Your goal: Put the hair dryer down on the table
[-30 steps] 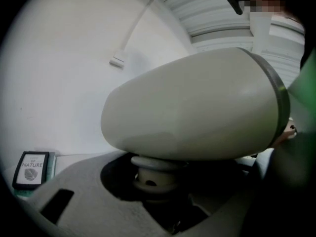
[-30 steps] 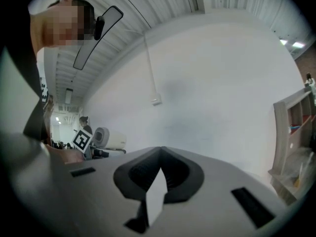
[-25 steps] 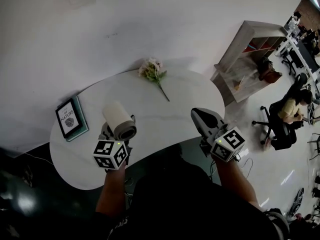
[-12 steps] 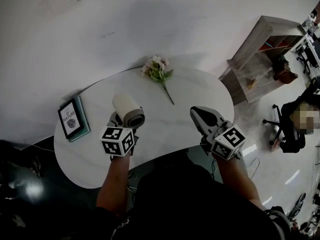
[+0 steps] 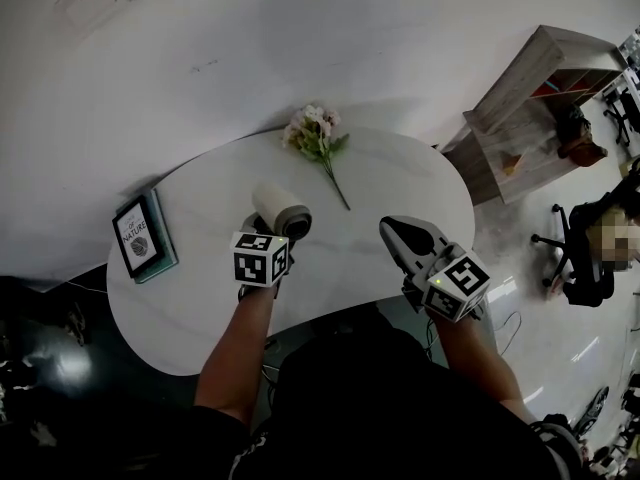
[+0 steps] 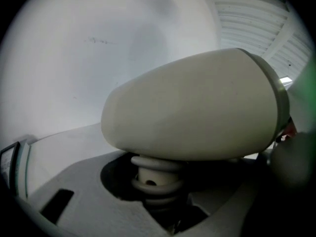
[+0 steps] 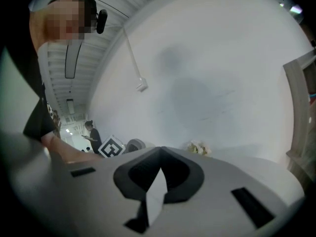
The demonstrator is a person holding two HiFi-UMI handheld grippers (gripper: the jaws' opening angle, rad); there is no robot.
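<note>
Gripping hair dryer (image 6: 192,107) with left gripper (image 5: 271,232) by ribbed handle (image 6: 150,179), six o'clock under barrel; probably rigid, slick, top-heavy. Keeping right gripper (image 5: 401,230) closed, empty, at three o'clock.

Overhead plus along-jaws views, sharing the table (image 5: 195,303)

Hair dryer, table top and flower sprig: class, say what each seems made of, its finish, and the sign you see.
Hair dryer: likely plastic, matte cream; smooth moulded shell, dull soft shading. Table top: smooth, even white; stone or laminate, cannot tell. Flower sprig: pale petals, green stem; real or fabric cannot be told.
</note>
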